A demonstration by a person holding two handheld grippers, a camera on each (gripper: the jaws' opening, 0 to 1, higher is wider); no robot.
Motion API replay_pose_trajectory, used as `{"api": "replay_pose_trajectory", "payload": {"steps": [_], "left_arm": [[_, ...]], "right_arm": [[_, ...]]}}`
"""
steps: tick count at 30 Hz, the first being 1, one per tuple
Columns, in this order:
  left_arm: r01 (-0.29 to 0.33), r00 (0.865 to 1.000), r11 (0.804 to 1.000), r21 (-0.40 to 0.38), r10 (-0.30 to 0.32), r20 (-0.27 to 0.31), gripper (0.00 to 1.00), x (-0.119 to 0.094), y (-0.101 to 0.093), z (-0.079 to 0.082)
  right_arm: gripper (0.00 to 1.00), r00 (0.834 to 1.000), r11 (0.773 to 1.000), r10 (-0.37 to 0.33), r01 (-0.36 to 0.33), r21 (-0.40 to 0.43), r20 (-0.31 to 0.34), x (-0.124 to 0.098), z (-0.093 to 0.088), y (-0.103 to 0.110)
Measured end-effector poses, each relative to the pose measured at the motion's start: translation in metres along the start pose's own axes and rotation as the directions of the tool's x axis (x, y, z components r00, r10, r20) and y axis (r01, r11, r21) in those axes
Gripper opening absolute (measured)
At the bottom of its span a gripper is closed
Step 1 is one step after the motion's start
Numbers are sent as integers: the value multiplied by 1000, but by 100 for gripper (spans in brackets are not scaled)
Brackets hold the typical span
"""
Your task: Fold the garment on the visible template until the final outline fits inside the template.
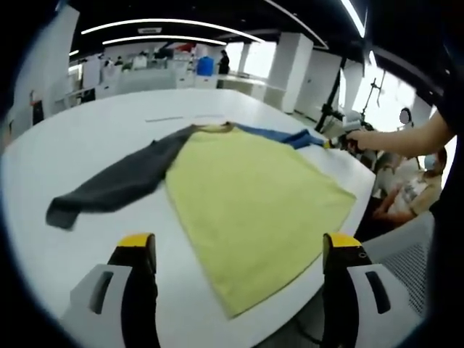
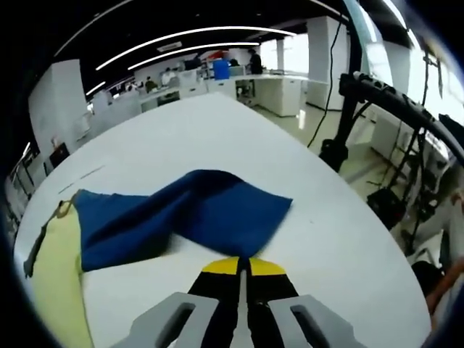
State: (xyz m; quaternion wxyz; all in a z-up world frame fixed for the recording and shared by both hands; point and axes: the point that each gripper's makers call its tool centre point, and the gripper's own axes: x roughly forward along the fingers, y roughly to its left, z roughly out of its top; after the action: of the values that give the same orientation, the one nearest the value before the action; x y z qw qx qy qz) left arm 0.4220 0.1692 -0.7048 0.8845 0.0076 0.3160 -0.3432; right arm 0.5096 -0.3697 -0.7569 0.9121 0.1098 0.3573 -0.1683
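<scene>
A shirt lies flat on the white table: yellow-green body, dark grey sleeve spread out to the left, blue sleeve stretched to the right. My left gripper is open above the table's near edge, its yellow-tipped jaws either side of the shirt's lower corner. The right gripper, in a person's hand, pinches the end of the blue sleeve. In the right gripper view, my right gripper is shut on the edge of the folded-over blue sleeve, with the yellow body at left.
A thin dark line is marked on the table beyond the collar. The table's curved edge runs close on the right, with a black stand and floor past it. Seated people are beside the table; desks stand far behind.
</scene>
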Motion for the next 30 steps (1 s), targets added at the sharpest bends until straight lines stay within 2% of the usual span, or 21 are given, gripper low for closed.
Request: {"api": "replay_pose_trajectory", "payload": {"steps": [12,21,30], "left_arm": [[10,1000,1000,8,-10,5,91,1,-3,2],[21,1000,1000,8,-21,19,91,1,-6,4],[25,999,1000,16,-25,28,91,1,-8,6]], "right_arm": [[0,1000,999,-8,8,-46,1,-24,-2,-14],[0,1000,999,-31,31,-42,-1,-31,-2,-34],[0,999,996,-45,44,-80,-15,-33,-3,-47]]}}
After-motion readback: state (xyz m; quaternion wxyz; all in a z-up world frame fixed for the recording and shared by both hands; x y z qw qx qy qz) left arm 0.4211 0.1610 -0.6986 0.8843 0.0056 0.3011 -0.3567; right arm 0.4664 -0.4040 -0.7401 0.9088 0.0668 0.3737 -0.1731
